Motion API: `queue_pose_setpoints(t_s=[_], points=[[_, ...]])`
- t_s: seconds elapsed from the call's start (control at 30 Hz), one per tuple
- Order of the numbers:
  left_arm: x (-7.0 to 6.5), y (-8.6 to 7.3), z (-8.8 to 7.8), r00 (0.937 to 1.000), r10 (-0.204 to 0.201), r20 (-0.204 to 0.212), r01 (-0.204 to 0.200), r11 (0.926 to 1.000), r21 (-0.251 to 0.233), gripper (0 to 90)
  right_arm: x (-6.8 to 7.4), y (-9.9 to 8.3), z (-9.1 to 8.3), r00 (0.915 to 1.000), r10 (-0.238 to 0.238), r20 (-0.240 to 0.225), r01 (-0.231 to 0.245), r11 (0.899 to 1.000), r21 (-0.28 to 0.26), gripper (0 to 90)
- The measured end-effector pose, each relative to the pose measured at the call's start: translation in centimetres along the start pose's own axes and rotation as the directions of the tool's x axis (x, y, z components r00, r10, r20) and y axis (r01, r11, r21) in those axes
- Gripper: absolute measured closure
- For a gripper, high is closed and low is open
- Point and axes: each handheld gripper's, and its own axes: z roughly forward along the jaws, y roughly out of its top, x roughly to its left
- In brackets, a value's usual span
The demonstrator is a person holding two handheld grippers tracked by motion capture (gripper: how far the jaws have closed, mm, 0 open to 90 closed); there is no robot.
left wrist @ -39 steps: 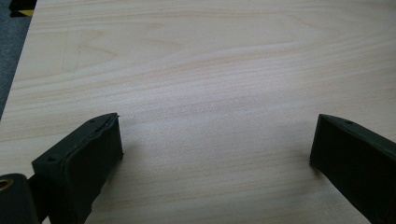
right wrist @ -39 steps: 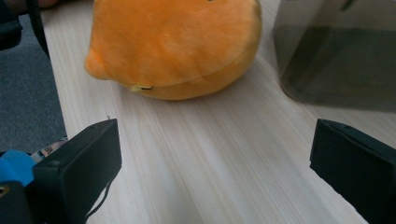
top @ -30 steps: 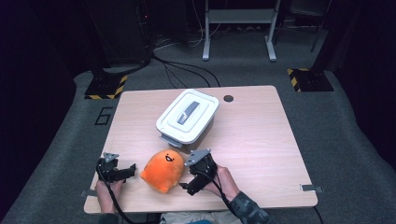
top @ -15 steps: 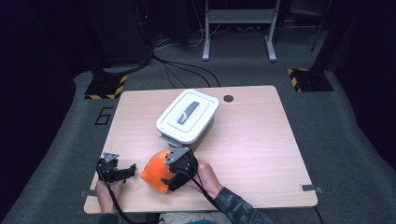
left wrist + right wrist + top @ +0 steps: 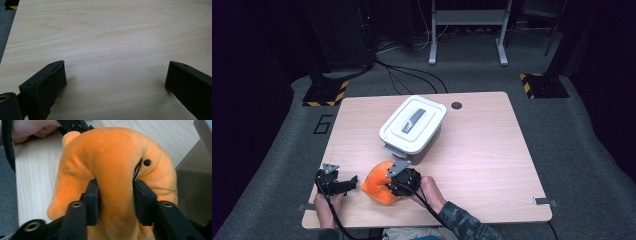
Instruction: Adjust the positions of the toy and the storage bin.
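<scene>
**A:** Pale wood first: tabletop (image 5: 492, 165), broad and mostly bare, with dark floor past every edge.

**B:** Plenty of open room on the right side and along the far edge, then. Next down in size?

**A:** White lidded box (image 5: 413, 127), set askew near the middle, lid on, grey handle on top. Just beyond the orange plush toy (image 5: 377, 184), very close, touching or not hard to tell.

**B:** Toy near the front edge?

**A:** Near it, left of centre, within easy reach of both hands; likely parked there for that reason. Gripped now by the right gripper (image 5: 398, 181): fingers (image 5: 91, 200) just closed in, pressed into the soft body from both sides, with a thick fold of plush pinched between.

**B:** Deep bite for a soft thing. Sensible, probably: less chance of slipping out on a lift.

**A:** Left gripper (image 5: 349, 181) low over the tabletop just left of the toy, not touching it. Fingers (image 5: 47, 85) spread wide, nothing but bare wood between.

**B:** Kept out of the way, perhaps, or held ready for the lid.

**A:** Hard to say. As for room: straight up free, rightward wide open, forward tight because of the box wall right behind the toy.

**B:** Best lifted before any travel, then, minding the box rim and the front edge.
</scene>
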Motion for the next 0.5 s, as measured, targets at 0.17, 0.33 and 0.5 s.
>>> queue_pose_setpoints(t_s=[0.17, 0.33, 0.5], points=[[0.0, 0.0, 0.0, 1.0000, -0.003, 0.001, 0.003, 1.0000, 0.003, 2.7, 0.0, -0.4, -0.5, 0.9998, 0.013, -0.014, -0.013, 0.999, -0.040, 68.9], [0.0, 0.0, 0.0, 1.0000, -0.003, 0.000, 0.003, 1.0000, 0.003, 2.7, -0.1, -0.4, -1.4, 0.9998, 0.010, -0.015, -0.012, 0.997, -0.070, 70.2], [0.0, 0.0, 0.0, 1.0000, -0.002, 0.000, 0.002, 1.0000, 0.005, 2.7, -0.1, -0.5, -2.2, 0.9994, 0.022, -0.028, -0.024, 0.996, -0.089, 70.2]])
